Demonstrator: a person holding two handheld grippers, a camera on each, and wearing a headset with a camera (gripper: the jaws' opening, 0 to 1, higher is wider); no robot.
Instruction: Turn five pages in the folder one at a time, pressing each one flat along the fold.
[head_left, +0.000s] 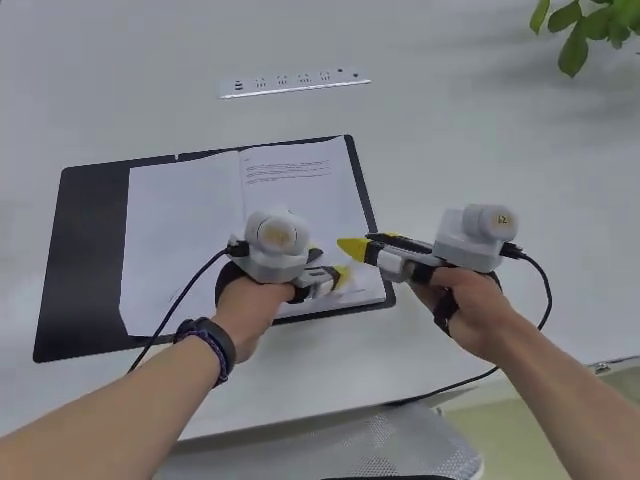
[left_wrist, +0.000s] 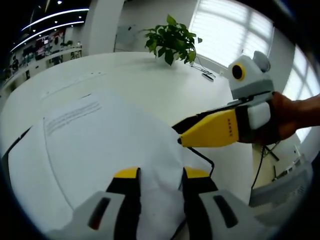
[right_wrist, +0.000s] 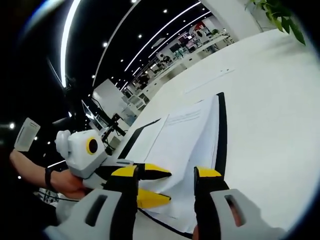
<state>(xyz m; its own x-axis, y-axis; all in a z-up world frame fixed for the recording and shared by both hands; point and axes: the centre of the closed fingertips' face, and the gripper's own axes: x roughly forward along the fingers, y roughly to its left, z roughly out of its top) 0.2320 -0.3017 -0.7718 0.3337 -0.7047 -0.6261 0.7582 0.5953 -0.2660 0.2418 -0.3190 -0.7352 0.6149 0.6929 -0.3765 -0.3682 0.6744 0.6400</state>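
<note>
You work at a white table (head_left: 500, 140) (power strip (head_left: 294, 83) at its far side); a plant (left_wrist: 171, 42) stands near windows (left_wrist: 225, 30) with blinds.

Power strip (head_left: 295, 83) on white table (head_left: 480, 150); plant (head_left: 585, 25) at far-right edge.

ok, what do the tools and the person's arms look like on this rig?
The two match. The left tool and right tool have pale grey bodies and black jaws with yellow tips. A black left cable and right cable run off them. There is a dark wristband on the left wrist, and the forearms have no sleeves.
</note>
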